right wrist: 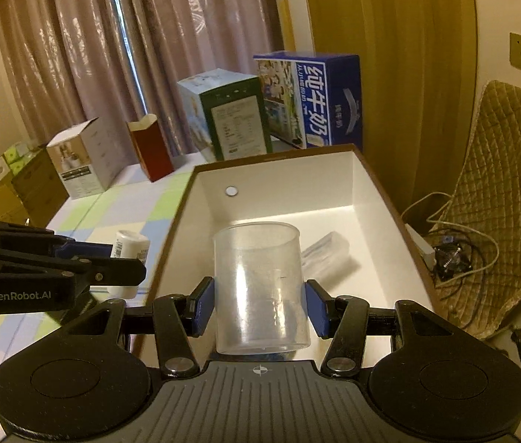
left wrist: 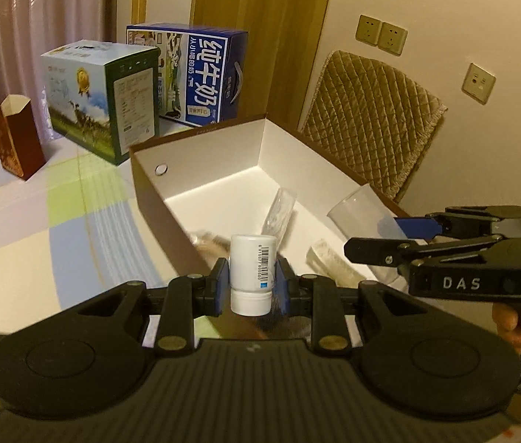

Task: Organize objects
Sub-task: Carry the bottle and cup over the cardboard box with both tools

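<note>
My left gripper is shut on a small white bottle with a barcode label, held upright over the near left wall of the open box. The box is brown with a white lining. My right gripper is shut on a clear plastic cup, held upright over the box. Each view shows the other gripper: the right gripper with the cup, the left gripper with the bottle. A clear plastic packet lies inside the box.
A blue milk carton box, a green-and-white box and an open red-brown box stand behind on the checked tablecloth. A chair with a quilted cushion stands to the right. Cables lie on the floor.
</note>
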